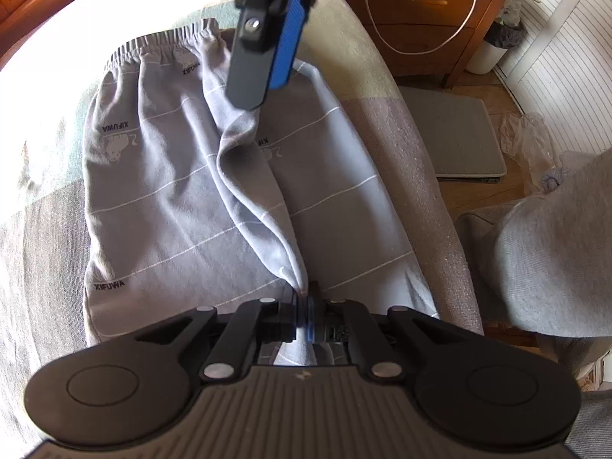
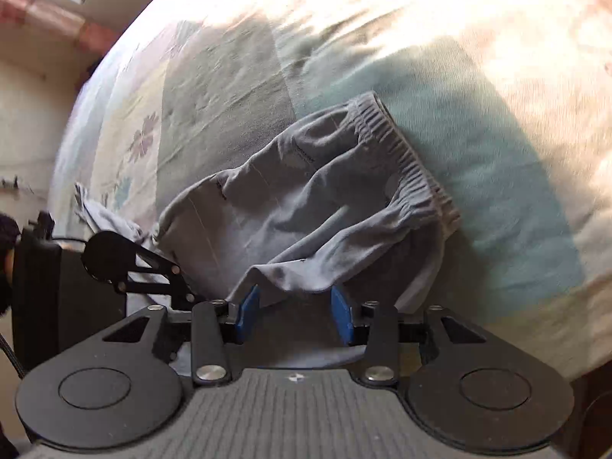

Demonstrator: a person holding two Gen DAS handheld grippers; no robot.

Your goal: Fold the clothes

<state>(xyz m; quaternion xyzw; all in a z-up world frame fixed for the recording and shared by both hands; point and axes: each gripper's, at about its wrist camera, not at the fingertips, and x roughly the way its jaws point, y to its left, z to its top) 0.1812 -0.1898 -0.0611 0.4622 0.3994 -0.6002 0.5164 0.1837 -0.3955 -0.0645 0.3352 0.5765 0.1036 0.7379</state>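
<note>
Grey pants (image 1: 168,176) with thin white stripes and small "XIFUWA" prints lie on a bed, elastic waistband (image 1: 164,40) at the far end. My left gripper (image 1: 304,306) is shut on a raised fold of the pants at the near end. A ridge of cloth runs from it up to my right gripper (image 1: 260,88), seen from above over the crotch. In the right wrist view the right gripper (image 2: 294,313) is open, its blue pads (image 2: 246,311) apart, over the pants (image 2: 306,206) near the waistband (image 2: 405,160). The left gripper (image 2: 134,271) shows at the left.
The bed cover (image 1: 367,61) is patterned in pale blocks; its right edge drops to a wooden floor. A wooden nightstand (image 1: 420,15) with a white cable, a grey mat (image 1: 459,130), a white bin (image 1: 493,49) and a plastic bag (image 1: 531,137) lie beyond. A grey-sleeved arm (image 1: 554,260) is at right.
</note>
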